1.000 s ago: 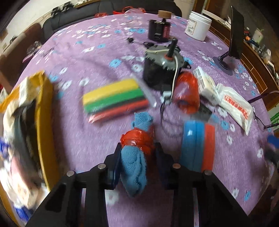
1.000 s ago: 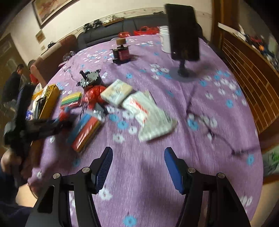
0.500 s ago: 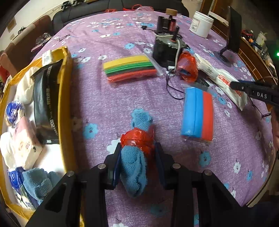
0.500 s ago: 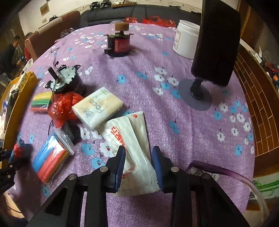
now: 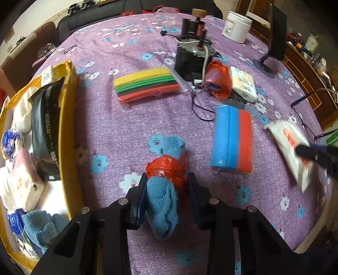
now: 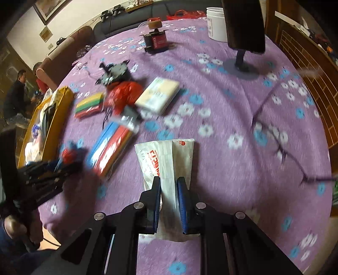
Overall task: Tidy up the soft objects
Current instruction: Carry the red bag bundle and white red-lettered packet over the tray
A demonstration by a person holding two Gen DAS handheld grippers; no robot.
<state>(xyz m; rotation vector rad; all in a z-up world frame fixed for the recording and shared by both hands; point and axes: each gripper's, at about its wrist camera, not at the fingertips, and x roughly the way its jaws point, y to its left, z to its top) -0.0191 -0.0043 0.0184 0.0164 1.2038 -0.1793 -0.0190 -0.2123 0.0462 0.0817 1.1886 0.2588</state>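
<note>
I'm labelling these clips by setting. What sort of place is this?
Probably a home living or dining room. A round table under a purple flowered cloth stands by a dark sofa, a framed picture hangs on the wall, and household odds and ends lie about, such as a white tub.

The right gripper (image 6: 169, 198) is clamped on a white packet (image 6: 166, 156) with red print, its pads pressing both sides. Left of the packet lies a blue and red foam pack (image 6: 112, 146). Beyond the packet sits a pale tissue pack (image 6: 157, 96). Far left of the packet, the blurred left gripper (image 6: 61, 162) seems to hold a blue cloth (image 6: 72, 151).
</note>
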